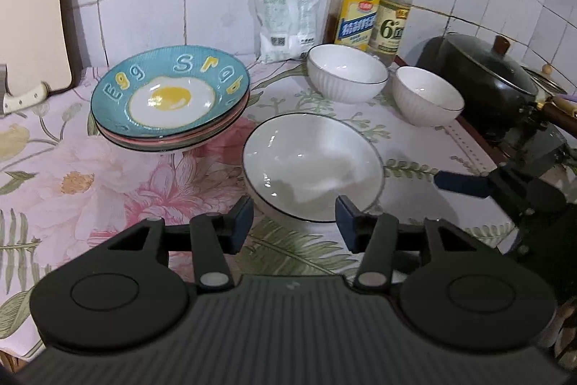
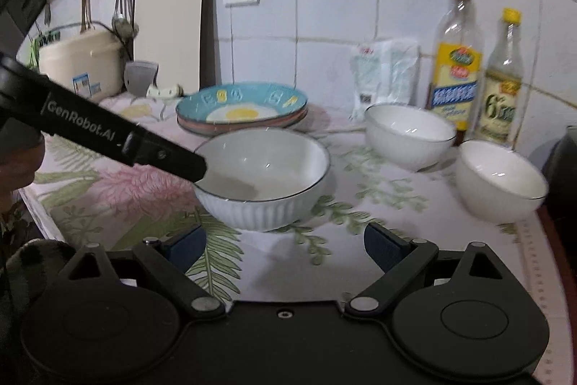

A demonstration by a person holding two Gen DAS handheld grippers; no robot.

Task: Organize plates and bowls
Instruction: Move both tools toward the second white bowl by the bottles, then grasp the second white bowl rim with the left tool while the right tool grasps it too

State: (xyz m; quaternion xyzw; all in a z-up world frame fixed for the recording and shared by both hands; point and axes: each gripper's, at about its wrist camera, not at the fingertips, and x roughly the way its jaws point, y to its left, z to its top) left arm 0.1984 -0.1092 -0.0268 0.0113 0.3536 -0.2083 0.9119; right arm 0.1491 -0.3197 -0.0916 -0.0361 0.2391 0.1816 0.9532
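A stack of plates, the top one teal with a fried-egg print (image 1: 169, 92) (image 2: 241, 107), stands on the floral cloth. In front of it sits a large white bowl (image 1: 313, 165) (image 2: 267, 168). Two smaller white bowls stand farther right: one by the bottles (image 1: 346, 71) (image 2: 409, 132), one nearer the pot (image 1: 427, 94) (image 2: 501, 179). My left gripper (image 1: 294, 222) is open at the large bowl's near rim, its pads not pressing it; the right wrist view shows one of its fingers (image 2: 194, 166) over the bowl's left rim. My right gripper (image 2: 285, 240) is open and empty, just short of the bowl.
Two oil and vinegar bottles (image 1: 357, 9) and a white bag (image 1: 285, 17) line the tiled wall. A black lidded pot (image 1: 490, 74) stands at the right. A cutting board (image 2: 169, 20), a knife handle (image 1: 25, 98) and a rice cooker (image 2: 83, 60) stand at the left.
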